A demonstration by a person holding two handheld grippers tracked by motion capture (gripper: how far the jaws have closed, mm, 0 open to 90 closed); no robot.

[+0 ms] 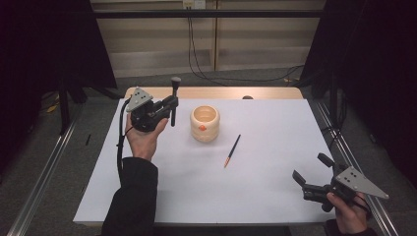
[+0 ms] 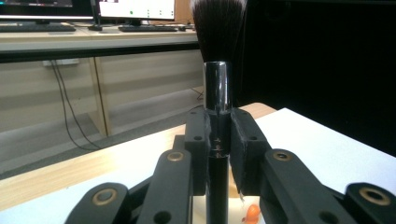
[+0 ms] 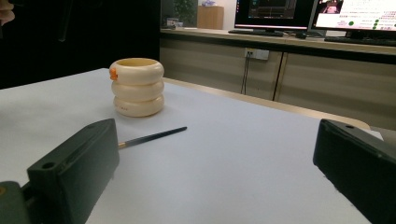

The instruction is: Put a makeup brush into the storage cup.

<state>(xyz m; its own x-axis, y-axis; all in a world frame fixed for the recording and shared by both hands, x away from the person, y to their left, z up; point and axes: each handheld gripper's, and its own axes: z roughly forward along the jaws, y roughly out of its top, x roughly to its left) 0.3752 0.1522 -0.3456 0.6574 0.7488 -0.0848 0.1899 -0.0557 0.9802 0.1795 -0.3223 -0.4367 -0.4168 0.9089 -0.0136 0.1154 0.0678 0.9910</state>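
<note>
My left gripper [image 1: 171,104] is raised over the table's far left and shut on a black makeup brush [image 1: 174,100], held upright with the bristles up. In the left gripper view the brush handle [image 2: 217,135] sits clamped between both pads, its dark bristles at the top. A cream ribbed cup [image 1: 205,123] with an orange mark stands just right of that gripper. A thin dark pencil [image 1: 232,150] lies on the white sheet right of the cup. My right gripper [image 1: 309,172] rests open near the front right corner, and its view shows the cup [image 3: 137,86] and pencil [image 3: 152,137] ahead.
The white sheet [image 1: 255,196] covers the table, with a wooden strip [image 1: 216,93] along the far edge. Cables hang on the floor beyond. Desks with monitors [image 3: 355,14] stand behind the table.
</note>
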